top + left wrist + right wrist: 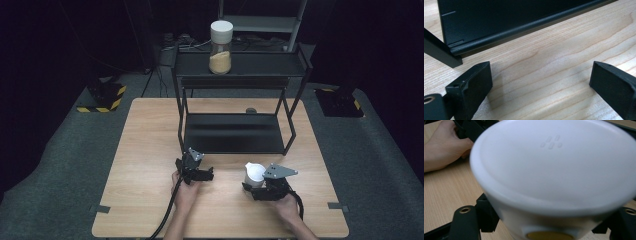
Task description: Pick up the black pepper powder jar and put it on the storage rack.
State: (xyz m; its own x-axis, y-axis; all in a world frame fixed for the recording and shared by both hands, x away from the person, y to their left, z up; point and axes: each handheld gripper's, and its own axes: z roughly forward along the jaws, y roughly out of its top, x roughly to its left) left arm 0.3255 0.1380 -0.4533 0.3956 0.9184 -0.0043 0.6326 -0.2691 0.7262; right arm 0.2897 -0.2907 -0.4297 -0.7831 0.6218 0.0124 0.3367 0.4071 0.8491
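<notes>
Two tools work at the near edge of the wooden surface point(150, 150) in the high view: the left tool point(202, 175) rests near the middle of that edge with nothing between its jaws, and the right tool point(248, 189) sits toward the near right corner, closed around a white-lidded jar point(253, 174) that stands upright on the wood. Behind them a black two-tier rack point(235, 132) takes up the far half of the surface, and a second jar point(220, 47), white-capped and part filled with something tan, already stands on its upper shelf. In the left gripper view the left tool's jaws stand wide apart over bare wood, just in front of the rack's lower tray, touching nothing. In the right gripper view the jar's white lid point(554, 165) looms close and a little blurred, and the black jaws sit on either side of the body just below the lid, apparently pressing on it; a hand point(441, 147) lies on the wood farther off. Judging by the jar on the shelf, this one is probably bound for the rack, and the step in hand is securing the grip. To do it well, keep the squeeze below the lid's flare, lift straight up, hold the jar level, and clear the rack's front rail before setting down.
</notes>
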